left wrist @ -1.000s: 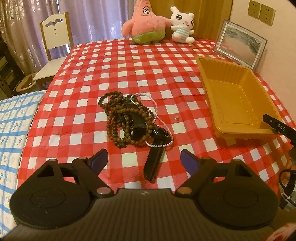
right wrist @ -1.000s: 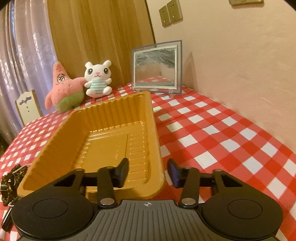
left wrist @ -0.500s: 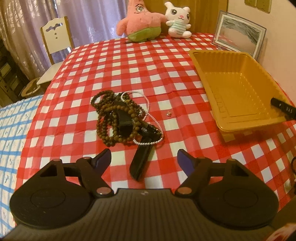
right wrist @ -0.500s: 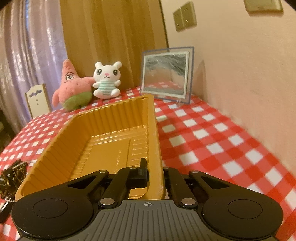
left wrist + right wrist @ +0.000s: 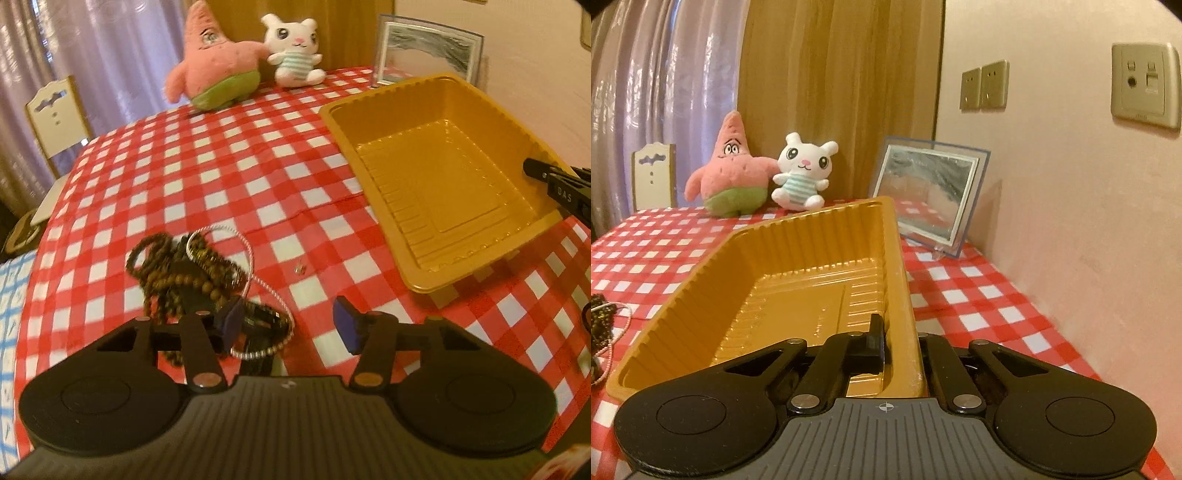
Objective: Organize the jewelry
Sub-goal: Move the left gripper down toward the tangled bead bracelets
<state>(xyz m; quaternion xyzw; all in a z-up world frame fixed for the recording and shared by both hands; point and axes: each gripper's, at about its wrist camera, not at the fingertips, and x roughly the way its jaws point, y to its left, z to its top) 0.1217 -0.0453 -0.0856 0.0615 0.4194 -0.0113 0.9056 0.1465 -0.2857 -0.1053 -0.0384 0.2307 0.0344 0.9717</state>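
Tangle risk at the pile, tilt risk at the tray

Jewelry is lying in 1 knotted heap on the checked surface, left of the gold tray and well apart from it. Your left gripper is closing over the near edge of that heap; its blue fingers are standing about half apart, with the silver bead loop and a black strap between them, and no pad is clearly pressing yet.

Brown bead strands, loop and strap are all crossing each other, so a pinch here is likely dragging up the whole clump, or catching only the thin loop and letting it slide out. A tiny loose piece is sitting alone between heap and tray, and a swinging clump could be knocking it away.

Your right gripper is clamping fully shut on the tray's near right rim, 1 finger inside the wall. That thin plastic could be flexing or tipping if you are lifting from 1 corner.

The left view is showing the heap, the stray piece and the empty tray floor. The right view is showing the rim grip itself, with only a sliver of beads at its left edge.
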